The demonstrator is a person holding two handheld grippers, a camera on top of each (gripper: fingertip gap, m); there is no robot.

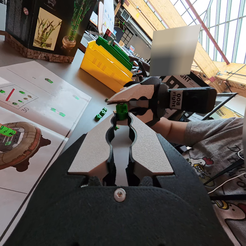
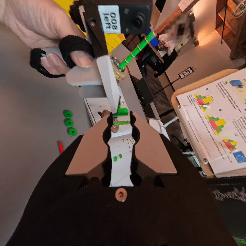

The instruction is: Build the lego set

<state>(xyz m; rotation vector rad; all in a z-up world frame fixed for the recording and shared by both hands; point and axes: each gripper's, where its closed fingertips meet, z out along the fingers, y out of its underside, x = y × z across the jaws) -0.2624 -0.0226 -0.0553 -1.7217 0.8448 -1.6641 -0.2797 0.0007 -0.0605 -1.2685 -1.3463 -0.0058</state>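
A short stack of green round lego pieces [image 1: 121,112] is held in the air above the grey table. My left gripper [image 1: 121,117] is shut on its lower part. My right gripper [image 1: 119,105] comes in from the right and is shut on the stack's top end. In the right wrist view the green stack [image 2: 121,111] sits between my right gripper's tips [image 2: 120,115], and the left gripper [image 2: 116,109] reaches down onto it from above, held by a hand. The joint between the pieces is hidden by the fingers.
Loose green pieces [image 1: 103,111] lie on the table [image 1: 74,74], with three green discs [image 2: 69,123] and a red axle [image 2: 60,147]. An open instruction booklet [image 1: 40,106], the set's box [image 1: 43,26], yellow and green bins [image 1: 105,66] and a bamboo stalk in a pot [image 2: 133,53] stand around. The grippers are tip to tip, or close to it.
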